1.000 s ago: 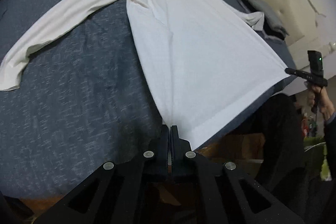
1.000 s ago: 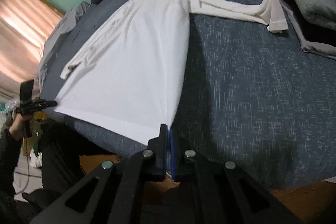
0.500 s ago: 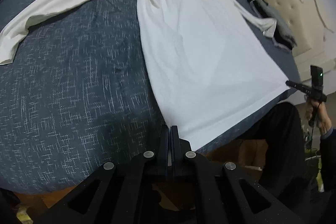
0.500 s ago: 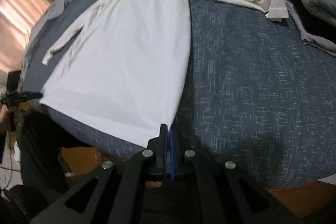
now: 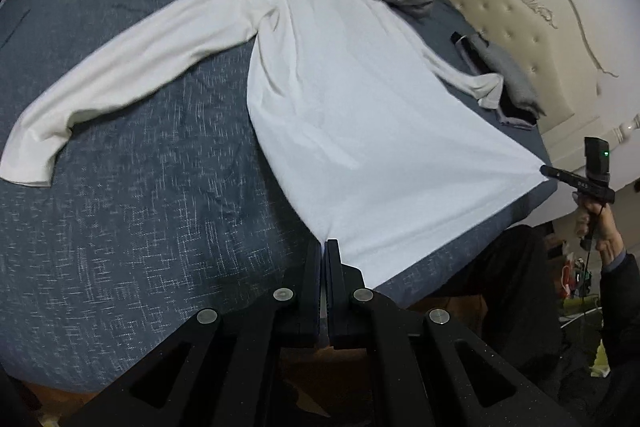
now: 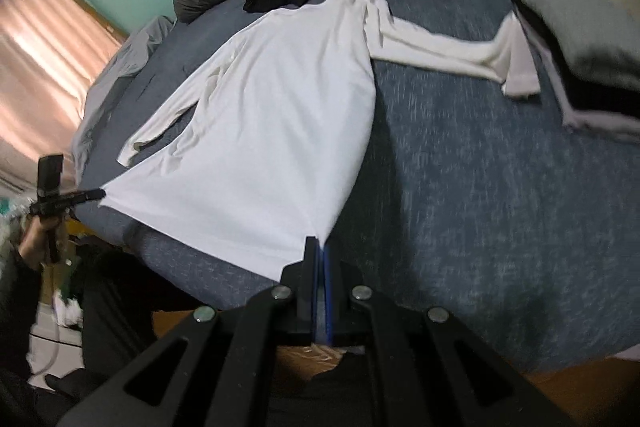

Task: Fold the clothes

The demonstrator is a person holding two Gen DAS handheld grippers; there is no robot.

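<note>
**Hem lifted and shirt drawn taut over the bed**

Over the preceding second, both hem corners were raised a little and the view was pulled back, then forward again. The white long-sleeved shirt (image 5: 360, 131), which had been seen lying slacker half a second earlier, was stretched flat between the two grips, and the far sleeve was brought back into fuller view. This was judged to be the smoothing step before a first fold; no fold was yet made.

The left hand-held gripper (image 5: 324, 247) was clamped fully closed on the hem corner at its 12 o'clock. The right hand-held gripper (image 6: 319, 245) was likewise closed on the opposite hem corner, its tip also seen from the left wrist view at 3 o'clock.

The shirt was spread face-up on the blue-grey bed cover (image 5: 140, 207), hem at the near edge of the bed, collar towards 12 o'clock. One sleeve (image 5: 120, 75) was extended towards 9 o'clock, the other sleeve (image 6: 452, 55) towards 2 o'clock in the right wrist view, its cuff just beside a stack of grey clothes (image 6: 580, 39). The fabric appeared thin, soft and lightly creased near the armpit.
</note>
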